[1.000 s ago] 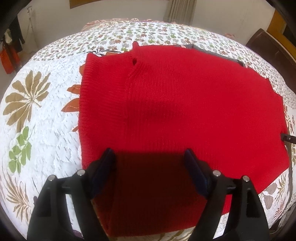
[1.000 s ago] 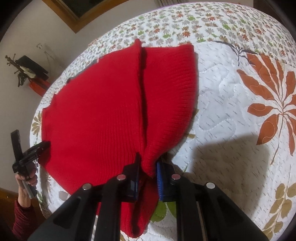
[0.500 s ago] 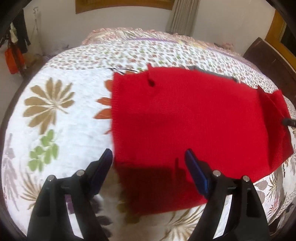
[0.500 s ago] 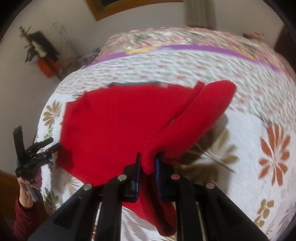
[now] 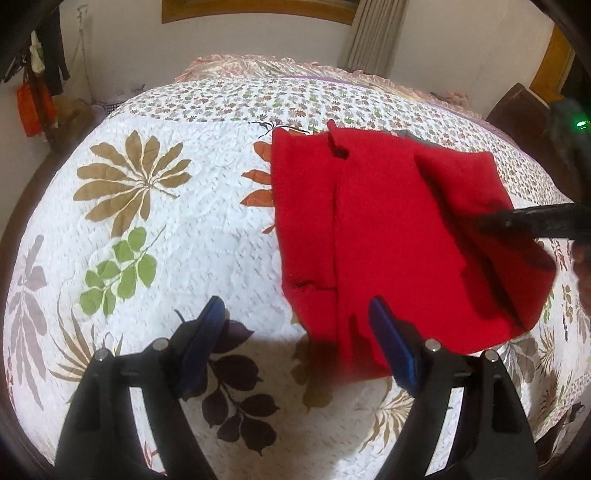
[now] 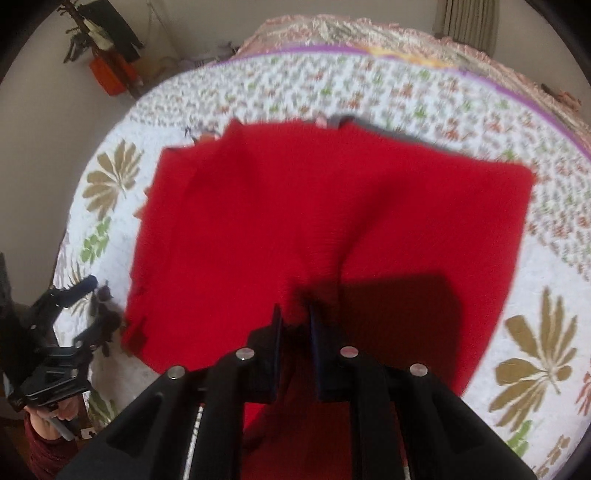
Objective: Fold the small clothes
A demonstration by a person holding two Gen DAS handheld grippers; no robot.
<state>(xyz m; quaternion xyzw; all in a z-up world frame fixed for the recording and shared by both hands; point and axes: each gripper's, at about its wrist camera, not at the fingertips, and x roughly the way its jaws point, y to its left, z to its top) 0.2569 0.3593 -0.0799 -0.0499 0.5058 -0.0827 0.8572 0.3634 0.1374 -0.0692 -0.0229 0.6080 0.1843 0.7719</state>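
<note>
A red knit sweater (image 5: 388, 221) lies flat on the floral quilt (image 5: 147, 229), right of centre in the left wrist view. My left gripper (image 5: 295, 328) hovers open just off the sweater's near left corner, with nothing between its blue pads. My right gripper (image 6: 293, 317) is shut on a pinch of the red sweater (image 6: 295, 206) and holds a folded-over side flap above the body. From the left wrist view the right gripper (image 5: 517, 221) shows as a dark blur over the sweater's right part. The left gripper (image 6: 99, 301) appears at the far left, held by a hand with a dark red sleeve.
A grey strip (image 5: 410, 134) peeks out along the sweater's far edge. Dark wooden furniture (image 5: 517, 107) stands beyond the bed at right, a curtain (image 5: 373, 33) behind. Hanging clothes and an orange bag (image 5: 31, 107) are by the left wall.
My right gripper has carried the side flap up and across over the sweater's body. My left gripper has drawn back and left, off the sweater, still open.
</note>
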